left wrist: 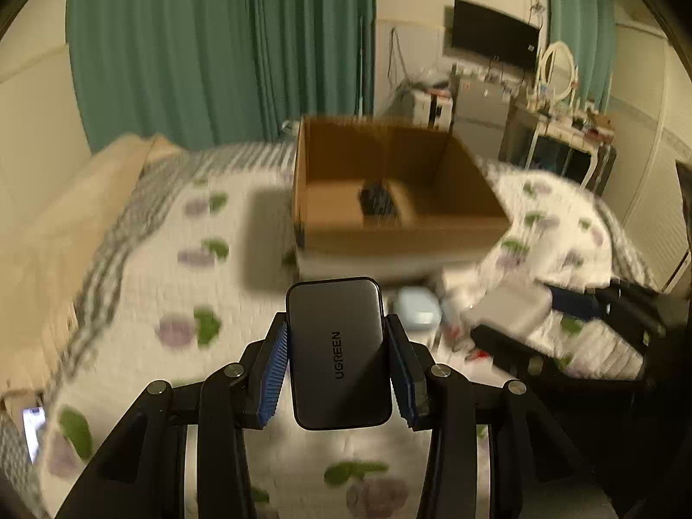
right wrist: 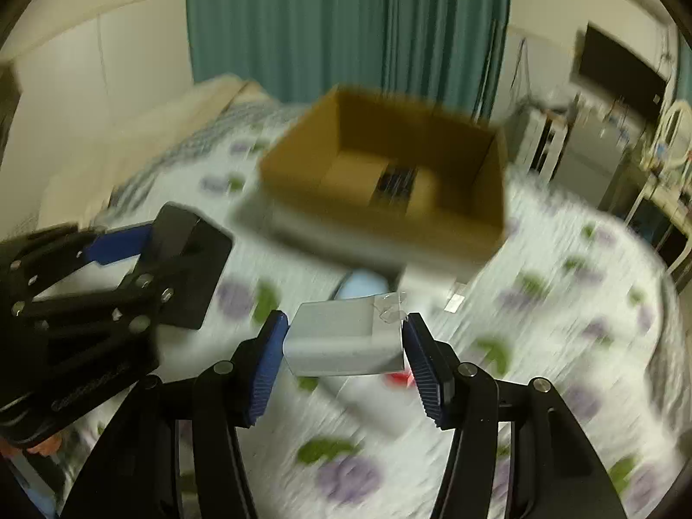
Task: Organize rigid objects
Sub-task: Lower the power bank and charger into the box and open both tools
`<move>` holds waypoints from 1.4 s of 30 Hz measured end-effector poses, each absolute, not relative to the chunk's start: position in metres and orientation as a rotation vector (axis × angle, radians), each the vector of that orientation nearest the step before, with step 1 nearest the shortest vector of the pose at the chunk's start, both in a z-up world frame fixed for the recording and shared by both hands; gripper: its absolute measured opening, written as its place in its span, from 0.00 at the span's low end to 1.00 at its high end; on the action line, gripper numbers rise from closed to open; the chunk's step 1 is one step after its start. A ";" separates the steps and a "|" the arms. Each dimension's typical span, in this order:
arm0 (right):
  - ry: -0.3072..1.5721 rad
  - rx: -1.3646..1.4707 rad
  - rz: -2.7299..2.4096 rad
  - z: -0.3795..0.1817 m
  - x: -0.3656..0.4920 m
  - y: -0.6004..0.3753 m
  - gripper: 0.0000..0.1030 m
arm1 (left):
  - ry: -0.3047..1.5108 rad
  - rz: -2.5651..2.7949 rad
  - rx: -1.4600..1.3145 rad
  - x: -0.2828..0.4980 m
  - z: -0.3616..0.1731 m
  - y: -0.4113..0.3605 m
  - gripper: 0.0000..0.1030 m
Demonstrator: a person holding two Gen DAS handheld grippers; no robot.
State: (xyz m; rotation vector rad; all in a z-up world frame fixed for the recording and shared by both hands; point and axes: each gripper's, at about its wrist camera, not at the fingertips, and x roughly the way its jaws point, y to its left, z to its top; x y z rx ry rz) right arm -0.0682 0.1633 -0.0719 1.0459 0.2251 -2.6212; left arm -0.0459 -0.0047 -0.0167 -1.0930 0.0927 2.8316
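Note:
My left gripper (left wrist: 337, 346) is shut on a dark grey UGREEN power bank (left wrist: 339, 352), held above the flowered bedspread. An open cardboard box (left wrist: 389, 233) sits ahead on the bed with a black object (left wrist: 378, 201) inside. My right gripper (right wrist: 344, 339) is shut on a white box (right wrist: 341, 341), also above the bed; it shows at the right of the left wrist view (left wrist: 510, 315). The cardboard box (right wrist: 389, 225) lies ahead of it. The left gripper (right wrist: 129, 259) shows at the left of the right wrist view.
A pale blue case (left wrist: 417, 309) and small red items (left wrist: 475, 352) lie on the bedspread (left wrist: 151, 281) before the box. A phone (left wrist: 33, 430) lies at the bed's left edge. Green curtains (left wrist: 216, 43), a TV (left wrist: 495, 32) and a cluttered desk (left wrist: 562, 125) stand behind.

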 end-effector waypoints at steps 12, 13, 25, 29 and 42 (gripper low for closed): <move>0.216 0.800 -2.768 0.011 -0.170 0.191 0.53 | 0.149 2.879 -0.896 -0.133 0.046 0.023 0.42; 0.220 0.792 -2.773 0.012 -0.181 0.191 0.53 | 0.144 2.870 -0.901 -0.145 0.045 0.025 0.42; 0.161 0.921 -2.754 -0.050 -0.269 0.199 0.53 | 0.187 2.825 -1.072 -0.243 -0.020 0.045 0.42; 0.136 0.947 -2.745 -0.069 -0.278 0.205 0.53 | 0.216 2.805 -1.093 -0.250 -0.039 0.051 0.43; 0.151 0.818 -2.831 -0.003 -0.223 0.224 0.88 | 0.177 2.904 -0.954 -0.194 0.020 0.032 0.61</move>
